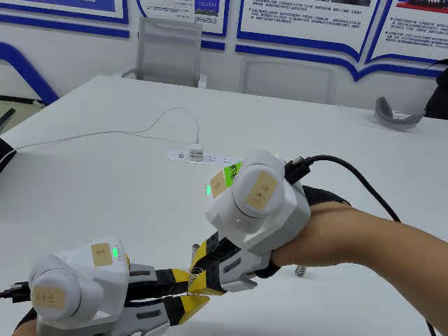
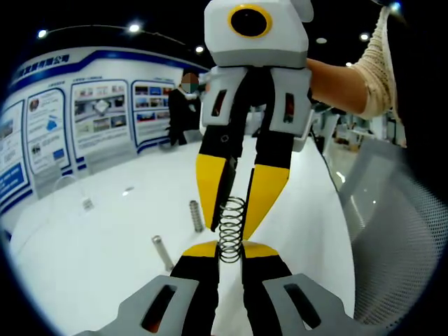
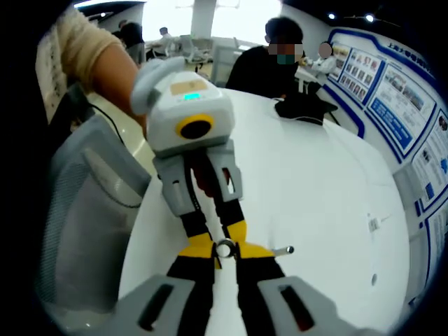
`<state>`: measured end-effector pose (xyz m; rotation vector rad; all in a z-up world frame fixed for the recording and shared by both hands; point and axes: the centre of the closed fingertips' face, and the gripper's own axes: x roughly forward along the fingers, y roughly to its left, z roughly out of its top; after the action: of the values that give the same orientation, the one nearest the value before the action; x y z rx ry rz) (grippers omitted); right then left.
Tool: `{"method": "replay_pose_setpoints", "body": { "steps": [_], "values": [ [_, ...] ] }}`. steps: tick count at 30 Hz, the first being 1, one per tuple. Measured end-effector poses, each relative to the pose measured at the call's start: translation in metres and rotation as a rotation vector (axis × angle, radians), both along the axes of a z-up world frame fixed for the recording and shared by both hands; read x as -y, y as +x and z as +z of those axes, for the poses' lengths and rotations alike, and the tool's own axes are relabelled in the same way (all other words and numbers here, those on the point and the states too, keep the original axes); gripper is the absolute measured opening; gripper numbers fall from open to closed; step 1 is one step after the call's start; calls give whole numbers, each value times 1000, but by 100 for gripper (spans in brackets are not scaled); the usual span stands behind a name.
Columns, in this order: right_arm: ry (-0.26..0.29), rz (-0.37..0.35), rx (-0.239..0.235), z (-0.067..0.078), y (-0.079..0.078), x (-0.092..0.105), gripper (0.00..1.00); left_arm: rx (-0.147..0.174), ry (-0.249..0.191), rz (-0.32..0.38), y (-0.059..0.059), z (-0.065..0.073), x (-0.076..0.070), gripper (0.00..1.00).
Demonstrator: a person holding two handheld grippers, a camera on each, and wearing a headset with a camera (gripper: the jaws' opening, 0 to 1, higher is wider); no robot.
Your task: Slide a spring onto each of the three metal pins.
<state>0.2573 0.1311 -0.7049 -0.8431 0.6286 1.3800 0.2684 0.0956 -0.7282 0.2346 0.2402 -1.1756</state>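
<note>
A steel spring (image 2: 231, 227) hangs in the air between the two grippers, whose yellow tips meet point to point. My left gripper (image 2: 231, 257) is shut on its lower end. My right gripper (image 3: 225, 253) pinches the other end, where the spring (image 3: 225, 247) shows end-on as a ring. In the head view the left gripper (image 1: 183, 302) reaches in from the bottom left and the right gripper (image 1: 199, 269) comes down from the centre. Two bare metal pins (image 2: 196, 215) (image 2: 162, 252) stand on the white table just to the side; one pin (image 1: 194, 249) shows by the jaws.
Another spring (image 1: 301, 269) lies on the table (image 1: 105, 182) beside the right hand. A white power strip (image 1: 203, 155) with a plug and cable sits mid-table. A grey chair (image 1: 168, 52) stands at the far edge, a grey curved band (image 1: 399, 115) far right. People sit beyond the table's end (image 3: 280, 56).
</note>
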Motion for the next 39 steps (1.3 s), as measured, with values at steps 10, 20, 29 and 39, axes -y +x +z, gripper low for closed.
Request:
{"method": "replay_pose_setpoints", "body": {
  "steps": [10,20,29,39],
  "values": [
    [16,-17,-9,2,5,-2,12,10,5,19,4,-1,-3,17],
    [19,-27,-2,6,11,-1,12,-17,-1,71,11,-6,-15,27],
    [21,-52,11,10,21,4,12,-42,-10,112,16,-7,-22,38],
    [25,-97,31,17,36,9,12,-55,-20,138,19,-7,-26,48]
  ]
}}
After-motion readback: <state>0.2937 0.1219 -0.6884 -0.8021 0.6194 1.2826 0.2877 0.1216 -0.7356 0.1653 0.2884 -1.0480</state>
